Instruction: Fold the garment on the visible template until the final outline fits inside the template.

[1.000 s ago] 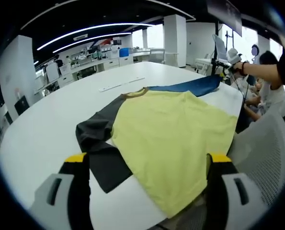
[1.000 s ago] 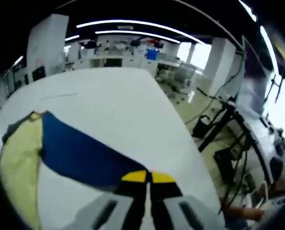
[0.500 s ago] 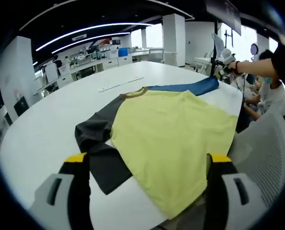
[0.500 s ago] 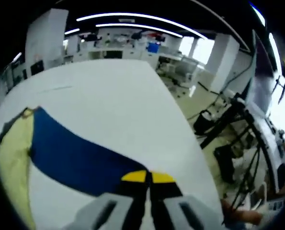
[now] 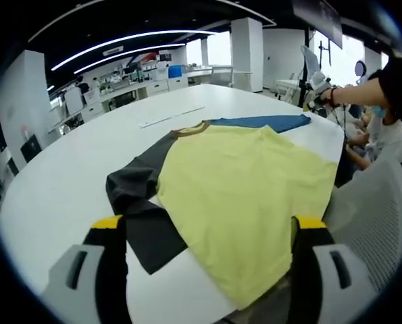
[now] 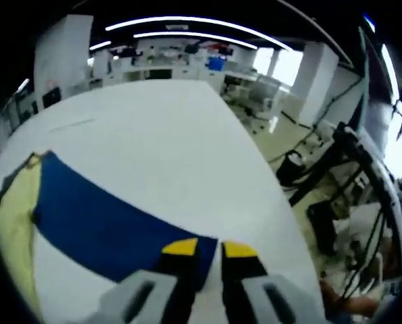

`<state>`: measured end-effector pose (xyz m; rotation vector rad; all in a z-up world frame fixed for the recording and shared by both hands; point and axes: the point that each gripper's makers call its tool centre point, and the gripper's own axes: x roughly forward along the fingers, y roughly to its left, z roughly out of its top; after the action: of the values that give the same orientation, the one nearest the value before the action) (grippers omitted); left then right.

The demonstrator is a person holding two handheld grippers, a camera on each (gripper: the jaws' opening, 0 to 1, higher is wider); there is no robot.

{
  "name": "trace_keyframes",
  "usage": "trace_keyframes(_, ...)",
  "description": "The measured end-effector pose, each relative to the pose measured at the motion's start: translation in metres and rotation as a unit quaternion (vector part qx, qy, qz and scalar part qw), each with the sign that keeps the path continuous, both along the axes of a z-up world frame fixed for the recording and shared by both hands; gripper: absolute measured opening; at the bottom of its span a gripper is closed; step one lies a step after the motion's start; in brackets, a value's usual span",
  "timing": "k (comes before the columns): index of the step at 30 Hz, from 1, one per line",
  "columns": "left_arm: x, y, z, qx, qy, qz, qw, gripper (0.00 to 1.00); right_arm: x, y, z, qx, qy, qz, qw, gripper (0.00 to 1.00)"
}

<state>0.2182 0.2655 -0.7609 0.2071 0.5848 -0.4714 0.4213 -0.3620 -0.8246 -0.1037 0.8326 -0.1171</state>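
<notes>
While the white surface (image 5: 65, 175) carries the whole job, the garment (image 5: 248, 196) lies spread flat across it toward 3 o'clock in the left gripper view, its yellow body overhanging the near edge, probably so the outline can be judged before folding. Its dark sleeve (image 5: 136, 202) sits crumpled at 8 o'clock, and its blue sleeve (image 6: 106, 226) is stretched out straight. The right hand-held gripper (image 6: 202, 251) has a slight gap between its jaws at the blue cuff. The left hand-held gripper (image 5: 211, 226) hovers with jaws spread wide, holding nothing.
</notes>
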Motion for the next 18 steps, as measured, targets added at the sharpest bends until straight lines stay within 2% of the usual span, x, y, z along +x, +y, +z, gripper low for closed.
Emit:
trace_keyframes(2, 0.001, -0.001, 0.001, -0.001, -0.002, 0.000, 1.0000, 0.99, -0.001, -0.003, -0.001, 0.013, 0.000, -0.005, 0.9999, 0.19)
trace_keyframes(7, 0.001, 0.001, 0.003, -0.002, -0.005, 0.002, 1.0000, 0.99, -0.023, 0.017, -0.008, 0.030, 0.008, -0.001, 0.9995, 0.29)
trace_keyframes(10, 0.000, 0.004, 0.003, -0.002, -0.006, 0.003, 1.0000, 0.99, -0.032, 0.025, -0.014, 0.052, 0.014, -0.002, 0.9985, 0.29)
trace_keyframes(14, -0.001, 0.008, 0.003, 0.000, -0.007, 0.004, 1.0000, 0.99, -0.043, 0.031, -0.020, 0.054, 0.023, -0.001, 0.9983, 0.27)
trace_keyframes(16, -0.002, 0.010, 0.003, 0.001, -0.007, 0.005, 1.0000, 0.99, -0.049, 0.037, -0.019, 0.070, 0.019, -0.010, 0.9973, 0.26)
trace_keyframes(18, -0.002, 0.013, 0.002, 0.003, -0.007, 0.005, 1.0000, 0.99, -0.046, 0.037, -0.020, 0.076, 0.015, -0.011, 0.9970, 0.24)
